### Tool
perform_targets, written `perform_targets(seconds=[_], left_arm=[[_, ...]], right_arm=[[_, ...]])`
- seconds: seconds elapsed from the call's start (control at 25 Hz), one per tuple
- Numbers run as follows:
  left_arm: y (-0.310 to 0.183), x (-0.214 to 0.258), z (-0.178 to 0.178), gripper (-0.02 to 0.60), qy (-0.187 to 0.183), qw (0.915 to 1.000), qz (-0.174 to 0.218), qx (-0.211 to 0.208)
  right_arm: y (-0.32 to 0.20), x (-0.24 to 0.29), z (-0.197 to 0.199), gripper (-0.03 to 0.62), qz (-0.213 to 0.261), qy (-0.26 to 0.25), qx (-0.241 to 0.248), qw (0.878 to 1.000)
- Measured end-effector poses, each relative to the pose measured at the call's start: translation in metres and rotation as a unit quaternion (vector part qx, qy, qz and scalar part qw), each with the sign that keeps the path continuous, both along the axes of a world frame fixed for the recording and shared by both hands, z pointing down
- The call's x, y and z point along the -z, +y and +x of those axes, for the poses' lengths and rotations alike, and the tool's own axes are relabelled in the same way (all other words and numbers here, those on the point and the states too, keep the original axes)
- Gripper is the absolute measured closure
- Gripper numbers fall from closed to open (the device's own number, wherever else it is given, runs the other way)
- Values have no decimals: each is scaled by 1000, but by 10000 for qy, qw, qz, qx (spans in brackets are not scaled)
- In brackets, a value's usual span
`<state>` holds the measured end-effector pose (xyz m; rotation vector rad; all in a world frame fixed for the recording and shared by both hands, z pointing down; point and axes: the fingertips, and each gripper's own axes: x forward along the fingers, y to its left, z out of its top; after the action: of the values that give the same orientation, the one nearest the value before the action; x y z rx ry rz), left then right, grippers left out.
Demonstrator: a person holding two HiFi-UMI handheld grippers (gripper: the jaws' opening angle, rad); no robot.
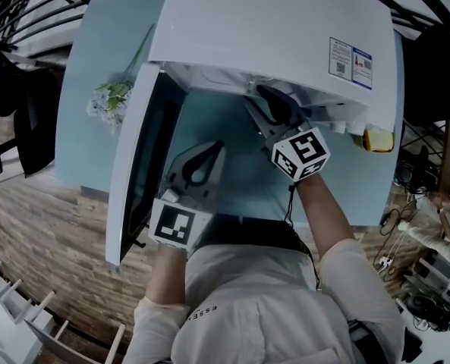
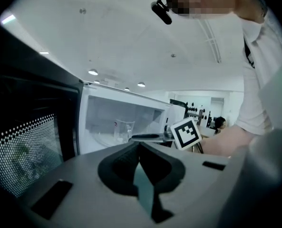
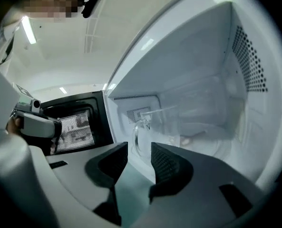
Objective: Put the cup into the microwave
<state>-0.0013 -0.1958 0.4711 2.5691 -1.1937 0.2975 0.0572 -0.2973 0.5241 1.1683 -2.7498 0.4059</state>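
A clear glass cup [image 3: 155,129] with a handle stands upright on the turntable inside the white microwave [image 1: 270,29]. Its door [image 1: 137,165] hangs open to the left. My right gripper [image 3: 139,148] reaches into the cavity and is open. The cup's handle sits just beyond the fingertips, with nothing pressed between the pads. In the head view the right gripper [image 1: 269,101] disappears under the microwave's roof. My left gripper [image 2: 140,146] is shut and empty, held low in front of the door [image 2: 31,141]. From there the cup [image 2: 123,129] and the right gripper [image 2: 148,137] both show.
The microwave stands on a light blue table [image 1: 95,51]. A bunch of pale flowers [image 1: 111,97] lies left of the door. A yellow object [image 1: 378,139] sits at the microwave's right side. Wooden floor [image 1: 50,233] lies below the table edge.
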Motion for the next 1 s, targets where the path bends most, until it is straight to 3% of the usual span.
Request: perform_targets(seconds=[0.32, 0.44, 0.6, 1.0], left_arm=[[-3, 34, 3, 578, 5, 9991, 383, -153], [0, 52, 5, 578, -1, 9985, 513, -199], [-1, 71, 1, 578, -143, 9966, 767, -279], [-4, 115, 0, 578, -425, 9902, 1229, -508]], right_arm=[[33, 49, 7, 453, 161, -105, -194, 9996], [49, 74, 10, 519, 221, -149, -228, 9994], [68, 109, 10, 561, 283, -249, -244, 9990], [91, 194, 22, 578, 1107, -473, -512, 9914]])
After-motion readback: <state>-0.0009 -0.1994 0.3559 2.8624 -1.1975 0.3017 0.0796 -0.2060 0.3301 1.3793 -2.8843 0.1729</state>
